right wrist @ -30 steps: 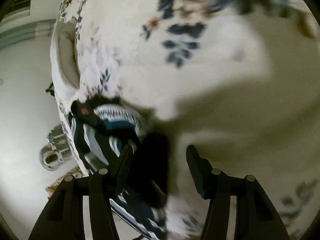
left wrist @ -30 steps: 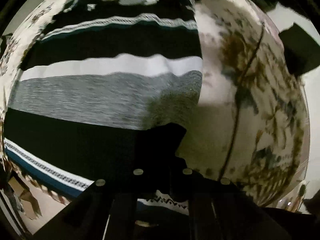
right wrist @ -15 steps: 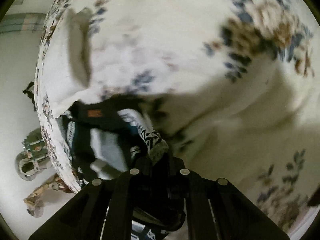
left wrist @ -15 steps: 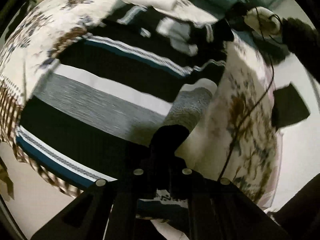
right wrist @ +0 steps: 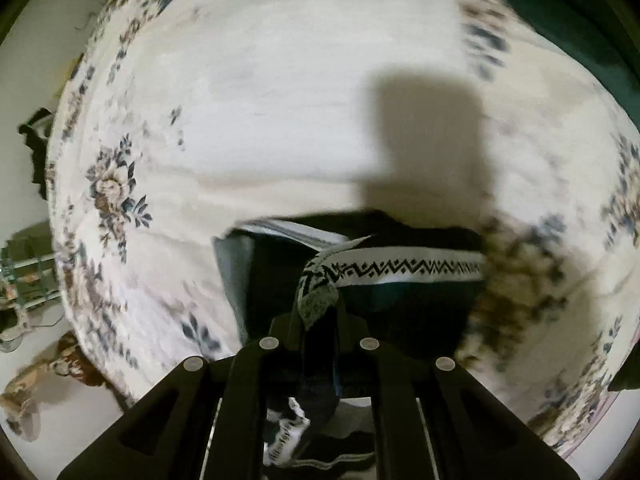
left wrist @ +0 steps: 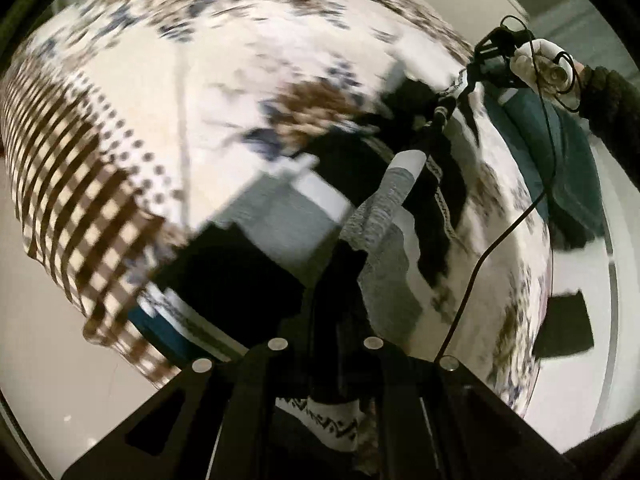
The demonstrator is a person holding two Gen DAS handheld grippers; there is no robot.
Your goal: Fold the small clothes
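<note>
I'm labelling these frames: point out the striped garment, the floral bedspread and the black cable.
striped garment (right wrist: pixel 400 270): right wrist view, on its white zigzag band.
floral bedspread (right wrist: pixel 280 100): right wrist view, on a bare pale patch.
black cable (left wrist: pixel 496 244): left wrist view, mid-length.

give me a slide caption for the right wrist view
Right gripper shut on striped sweater, its patterned band lifted above the floral bedspread.

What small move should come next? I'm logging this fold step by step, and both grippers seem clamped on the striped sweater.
Probably carry the held edge across and lay it down. The left gripper and right gripper are each shut on the striped sweater, which hangs lifted and stretched between them above the floral bedspread, so the fold looks only half made.
</note>
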